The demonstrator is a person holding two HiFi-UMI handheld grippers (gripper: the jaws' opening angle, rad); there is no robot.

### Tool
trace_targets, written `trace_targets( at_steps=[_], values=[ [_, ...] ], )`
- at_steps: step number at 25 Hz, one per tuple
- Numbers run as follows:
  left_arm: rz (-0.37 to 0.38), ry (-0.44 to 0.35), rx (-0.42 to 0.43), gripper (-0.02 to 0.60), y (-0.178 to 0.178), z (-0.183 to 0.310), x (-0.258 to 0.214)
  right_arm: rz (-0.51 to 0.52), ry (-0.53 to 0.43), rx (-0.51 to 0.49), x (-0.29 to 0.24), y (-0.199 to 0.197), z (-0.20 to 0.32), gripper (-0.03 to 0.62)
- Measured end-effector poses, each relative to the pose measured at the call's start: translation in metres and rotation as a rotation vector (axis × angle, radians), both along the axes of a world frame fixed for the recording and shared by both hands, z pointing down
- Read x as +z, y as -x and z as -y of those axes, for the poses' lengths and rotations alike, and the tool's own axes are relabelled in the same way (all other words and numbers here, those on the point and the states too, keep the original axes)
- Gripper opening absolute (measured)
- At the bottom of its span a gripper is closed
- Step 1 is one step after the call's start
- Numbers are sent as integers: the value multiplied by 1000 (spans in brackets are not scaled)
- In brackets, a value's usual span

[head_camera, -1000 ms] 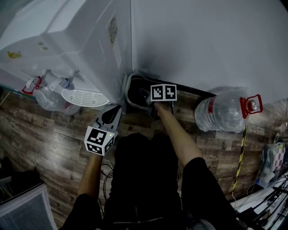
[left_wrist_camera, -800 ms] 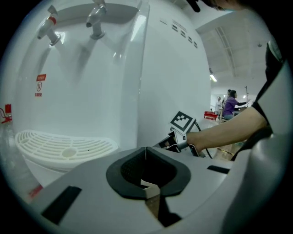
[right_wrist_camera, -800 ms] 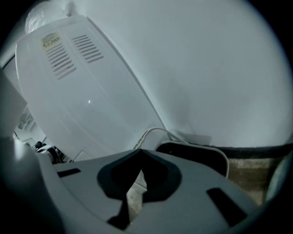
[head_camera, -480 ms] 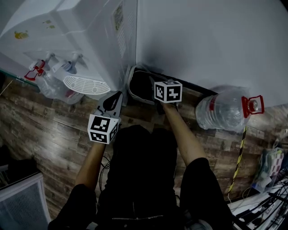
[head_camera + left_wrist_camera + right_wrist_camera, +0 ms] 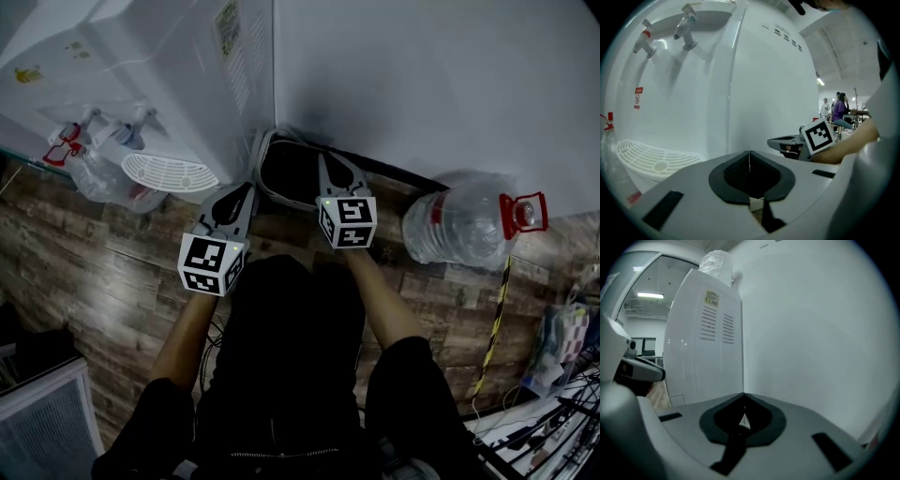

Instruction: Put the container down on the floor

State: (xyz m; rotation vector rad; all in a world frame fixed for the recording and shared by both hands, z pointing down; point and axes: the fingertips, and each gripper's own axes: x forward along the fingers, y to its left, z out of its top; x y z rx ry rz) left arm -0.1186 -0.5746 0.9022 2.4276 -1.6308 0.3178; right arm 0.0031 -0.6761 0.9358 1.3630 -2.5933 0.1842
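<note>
Seen from above, a person stood on a wooden plank floor (image 5: 103, 272), facing the corner where a white water dispenser (image 5: 169, 66) met a pale wall (image 5: 422, 84). The container (image 5: 287, 174), a dark bin with a lighter rim, lay in that corner, seemingly on the floor, just beside the dispenser's base and against the wall. A large clear water bottle (image 5: 455, 230) with a red handle lay on its side well to the right.

The left gripper (image 5: 240, 194) hung just left of the container, near the dispenser's white drip tray (image 5: 169, 173). Its fingers (image 5: 693, 187) were pressed together with nothing between them, only the dispenser's side ahead. The right gripper (image 5: 333, 171) overlapped the container's right edge from above. Its fingers (image 5: 797, 427) were likewise pressed together on nothing and looked at the bare corner, so it appeared to be clear of the rim, though contact could not be ruled out from overhead.

As I judged it, the setting-down looked done and neither gripper held anything. What remained seemed to be drawing both grippers clear, lifting the right one straight up so it would not catch the rim and drag the container.
</note>
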Motion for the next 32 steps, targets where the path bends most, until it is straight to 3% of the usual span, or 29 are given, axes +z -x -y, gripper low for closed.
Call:
trace_targets(
  at_steps=[3,10,24,32],
  values=[
    [10,-1,-1,15,-5,-2,-7,-13,-27,-5,-12,-3,-5,12],
    [59,67,26,15,-16,-4,-51,-45,76,-8,-43,-8,-16,11],
    [116,163,102,15,-38,-18,-266,-66,262,24,-236,-16,-58,11],
    [76,219,104,15,-49,-33,-369,-94,315,45,-345,-29,-91,11]
  ],
)
